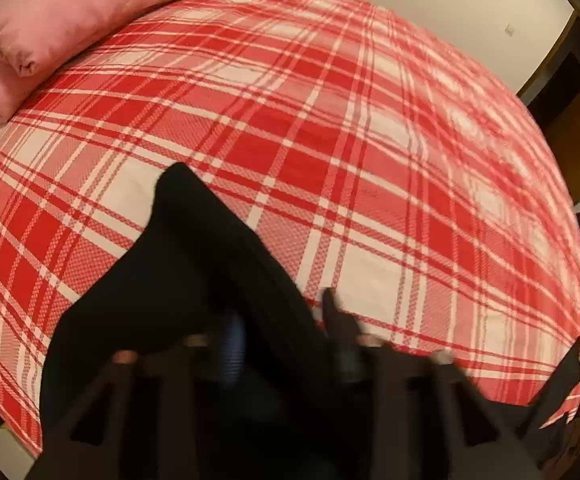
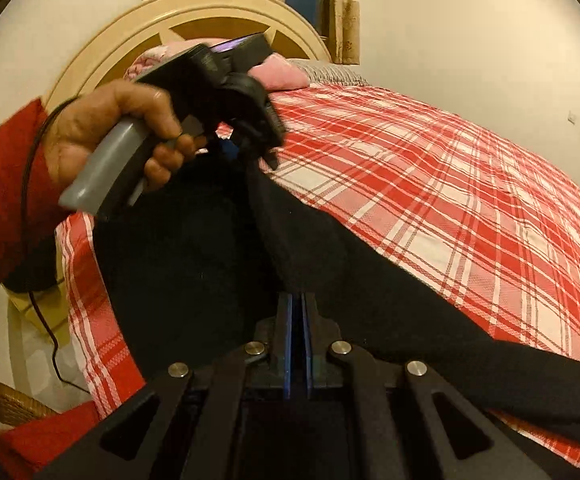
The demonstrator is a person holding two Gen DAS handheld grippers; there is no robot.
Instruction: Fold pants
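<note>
Black pants (image 1: pixel 194 280) lie and hang over a bed with a red and white plaid cover (image 1: pixel 330 120). In the left wrist view my left gripper (image 1: pixel 286 320) is blurred; its fingers (image 1: pixel 336 316) stand apart, and cloth is bunched against the left one. In the right wrist view my right gripper (image 2: pixel 299 300) is shut on a fold of the black pants (image 2: pixel 350 272), held above the bed. The left gripper (image 2: pixel 266 152) also shows there, in a hand, touching the pants' far edge.
A pink pillow (image 1: pixel 70 24) lies at the head of the bed, by a cream headboard (image 2: pixel 194 12). A wicker chair (image 2: pixel 6 400) stands at the bed's left side. A dark wooden door (image 1: pixel 562 80) is at the right. The plaid cover (image 2: pixel 470 200) stretches to the right.
</note>
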